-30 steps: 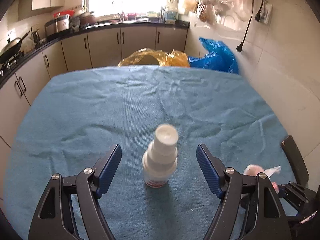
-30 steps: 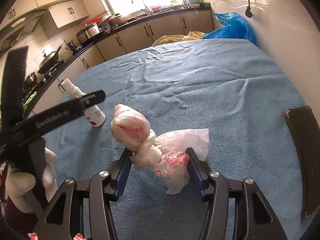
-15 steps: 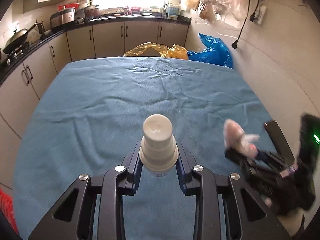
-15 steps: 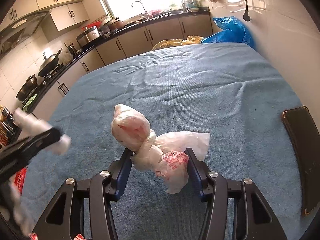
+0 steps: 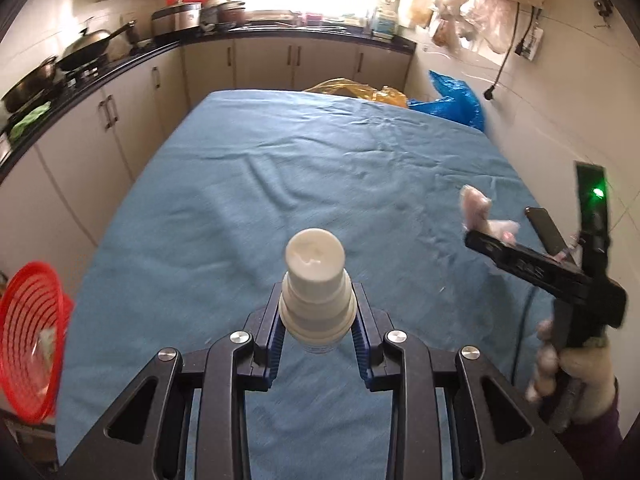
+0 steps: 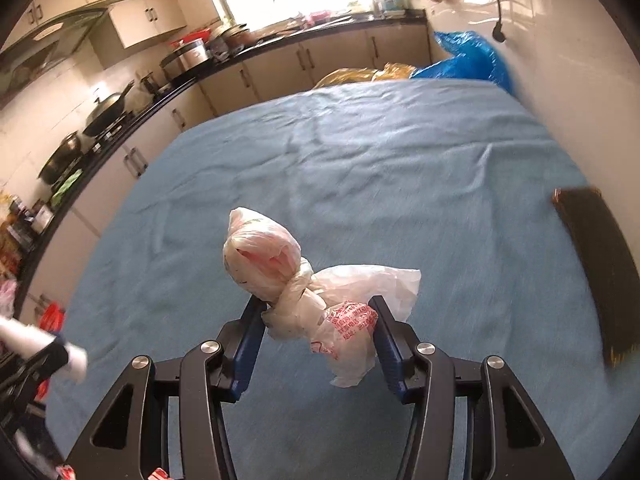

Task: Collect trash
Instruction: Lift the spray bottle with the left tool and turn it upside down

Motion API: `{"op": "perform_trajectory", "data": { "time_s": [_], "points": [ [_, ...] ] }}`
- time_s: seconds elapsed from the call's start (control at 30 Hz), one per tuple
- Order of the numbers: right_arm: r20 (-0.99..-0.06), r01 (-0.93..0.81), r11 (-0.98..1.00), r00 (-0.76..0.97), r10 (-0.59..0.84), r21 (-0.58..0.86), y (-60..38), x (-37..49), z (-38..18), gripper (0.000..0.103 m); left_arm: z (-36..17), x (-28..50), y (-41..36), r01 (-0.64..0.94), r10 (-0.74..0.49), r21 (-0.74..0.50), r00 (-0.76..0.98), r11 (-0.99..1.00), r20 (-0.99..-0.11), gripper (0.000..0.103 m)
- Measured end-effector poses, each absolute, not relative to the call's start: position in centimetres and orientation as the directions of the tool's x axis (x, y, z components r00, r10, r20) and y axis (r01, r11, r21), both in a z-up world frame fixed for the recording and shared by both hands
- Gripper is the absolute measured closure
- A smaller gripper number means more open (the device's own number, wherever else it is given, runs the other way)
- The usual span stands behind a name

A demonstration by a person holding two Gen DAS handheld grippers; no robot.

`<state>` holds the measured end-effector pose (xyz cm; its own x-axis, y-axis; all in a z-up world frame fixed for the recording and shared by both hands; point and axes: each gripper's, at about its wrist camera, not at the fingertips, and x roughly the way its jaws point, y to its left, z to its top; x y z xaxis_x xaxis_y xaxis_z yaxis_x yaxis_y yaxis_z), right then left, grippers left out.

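Note:
My left gripper (image 5: 318, 336) is shut on a white spray bottle (image 5: 316, 284) and holds it upright above the blue cloth (image 5: 280, 184). My right gripper (image 6: 316, 320) is shut on a knotted white plastic bag with red print (image 6: 304, 292), lifted off the cloth. In the left wrist view the right gripper (image 5: 480, 236) shows at the right with the bag (image 5: 476, 208) in it. In the right wrist view the bottle (image 6: 36, 344) shows blurred at the lower left. A red mesh basket (image 5: 30, 344) sits low beside the table's left edge.
A dark phone (image 6: 596, 268) lies near the cloth's right edge by the wall. Yellow (image 5: 356, 90) and blue (image 5: 452, 100) plastic bags lie past the table's far end. Kitchen cabinets and a counter with pots (image 5: 80, 44) run along the left and back.
My left gripper closed on the spray bottle and lifted it off the cloth, swinging left so the red basket came into view. My right gripper lifted the knotted bag.

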<state>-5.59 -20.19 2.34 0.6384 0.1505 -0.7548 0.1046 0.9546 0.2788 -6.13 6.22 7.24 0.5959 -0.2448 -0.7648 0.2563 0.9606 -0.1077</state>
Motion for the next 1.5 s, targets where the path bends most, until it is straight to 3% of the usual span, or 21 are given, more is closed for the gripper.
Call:
{"op": "perform_trajectory", "data": {
  "time_s": [0.43,0.93,1.07,1.5],
  "points": [
    [-0.755,0.078,0.965,0.640,0.143,0.249,-15.2,-13.9,3.1,0.047,6.0,-10.8,9.5,0.173,-0.200,-0.116,0.633,0.978,-0.748,0.074],
    [-0.780,0.073,0.971,0.610,0.137,0.227,-12.8,-14.7,1.2,0.043,4.0,-11.2,10.7,0.163,-0.245,-0.184,0.592,0.969,-0.768,0.074],
    [-0.780,0.069,0.975,0.613,0.125,0.211,-12.6,-14.4,0.9,0.042,4.2,-11.5,11.7,0.177,-0.274,-0.209,0.592,0.962,-0.758,0.051],
    [-0.769,0.048,0.977,0.625,0.134,0.209,-12.3,-13.6,0.8,0.030,1.5,-14.3,10.1,0.266,-0.263,-0.140,0.513,0.954,-0.817,0.050]
  ]
}}
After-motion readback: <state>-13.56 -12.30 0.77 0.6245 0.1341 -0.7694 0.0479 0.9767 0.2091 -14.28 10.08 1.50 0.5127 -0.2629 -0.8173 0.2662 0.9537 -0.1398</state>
